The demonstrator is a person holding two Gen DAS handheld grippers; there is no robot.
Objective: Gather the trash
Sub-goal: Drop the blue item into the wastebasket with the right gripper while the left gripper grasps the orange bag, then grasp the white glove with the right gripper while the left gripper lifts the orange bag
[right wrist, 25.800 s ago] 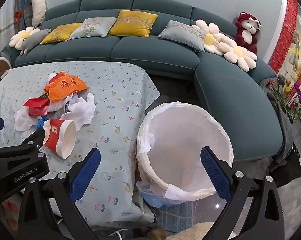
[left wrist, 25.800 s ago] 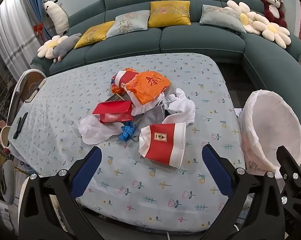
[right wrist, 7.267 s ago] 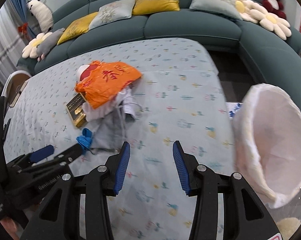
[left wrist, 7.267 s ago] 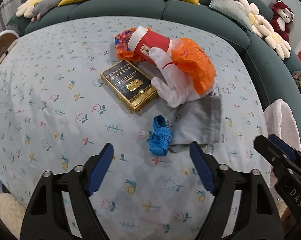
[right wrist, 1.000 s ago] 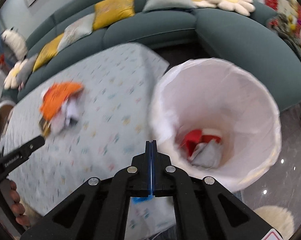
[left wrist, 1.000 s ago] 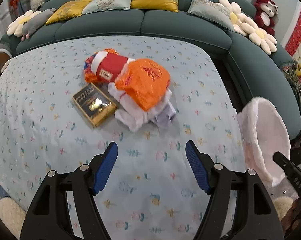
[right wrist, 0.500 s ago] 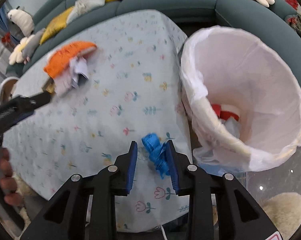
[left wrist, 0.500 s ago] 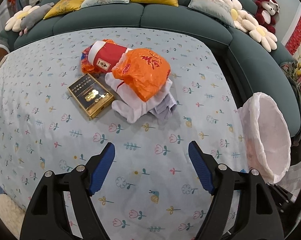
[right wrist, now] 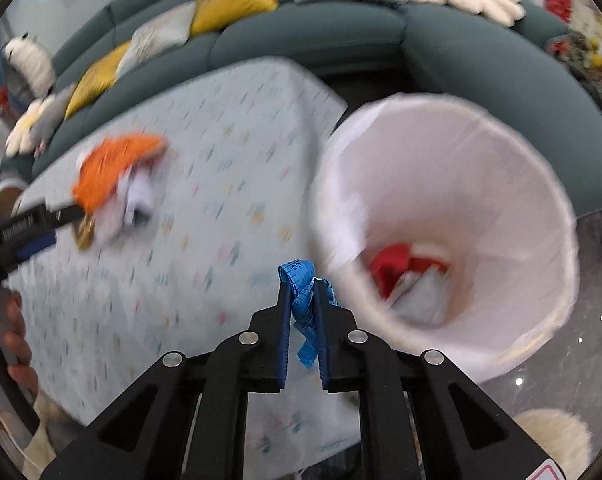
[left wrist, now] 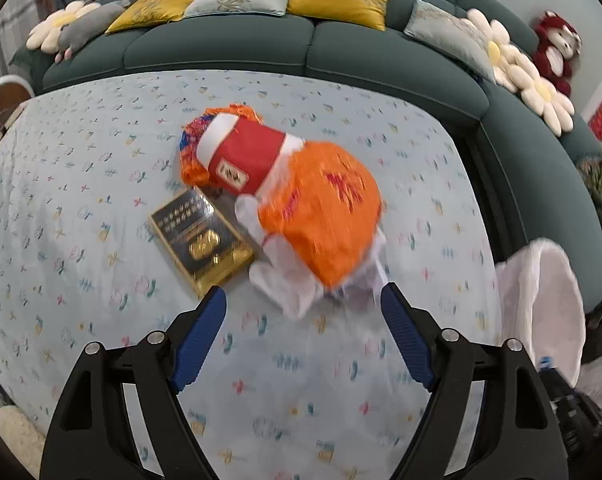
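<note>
My right gripper (right wrist: 301, 282) is closing on a crumpled blue measuring tape (right wrist: 297, 270), and its pads press on it. It hangs over the table's edge, just left of the white-lined bin (right wrist: 461, 152). Red and grey trash (right wrist: 401, 268) lies at the bin's bottom. My left gripper (left wrist: 301, 292) is opening with nothing between its jaws, just short of the pile. The pile holds an orange bag (left wrist: 325, 216), a red and white carton (left wrist: 245, 160), a black and gold box (left wrist: 199, 236) and white plastic (left wrist: 285, 280).
The table wears a light blue flowered cloth (left wrist: 81, 208). A dark green sofa (left wrist: 261, 40) with cushions curves behind it and to the right. The bin (left wrist: 541, 308) stands off the table's right side. A person's hand (right wrist: 17, 340) holds the left gripper.
The right jaws narrowed onto the blue tape after standing apart half a second ago, and the bin has come closer to the middle of that view. The left gripper has moved in toward the pile.
</note>
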